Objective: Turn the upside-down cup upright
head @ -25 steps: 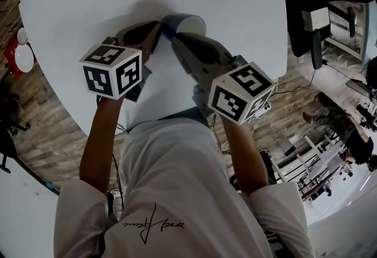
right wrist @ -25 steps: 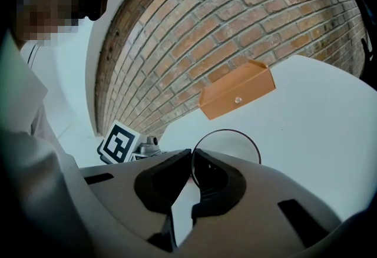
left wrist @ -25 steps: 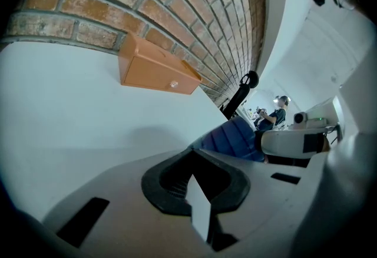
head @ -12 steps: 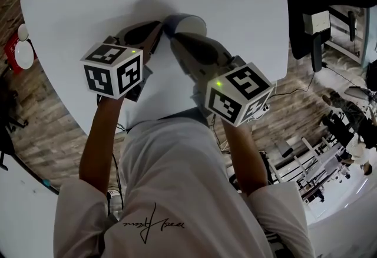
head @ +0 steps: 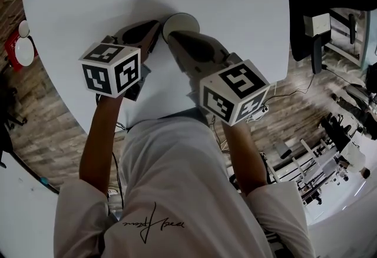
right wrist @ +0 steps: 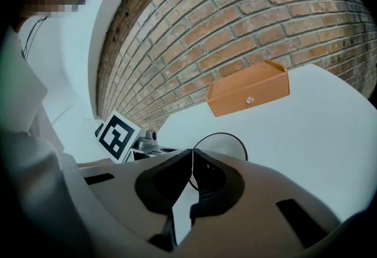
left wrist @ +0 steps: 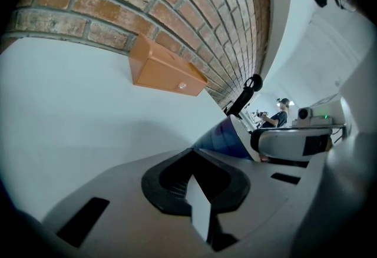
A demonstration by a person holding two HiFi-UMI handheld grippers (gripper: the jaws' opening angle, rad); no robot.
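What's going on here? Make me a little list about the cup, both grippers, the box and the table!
cup: blue outside, white inside, tilted, mouth showing
right gripper: shut on the cup's rim
left gripper: shut, empty, beside the cup
box: orange, at the far end of the table
table: white

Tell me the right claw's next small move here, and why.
Probably rotate the right claw until the cup stands mouth-up, then lower it to the table. Its jaws are pinched on the blue cup's rim, and the cup is tilted, not yet upright. The left claw is shut and empty.
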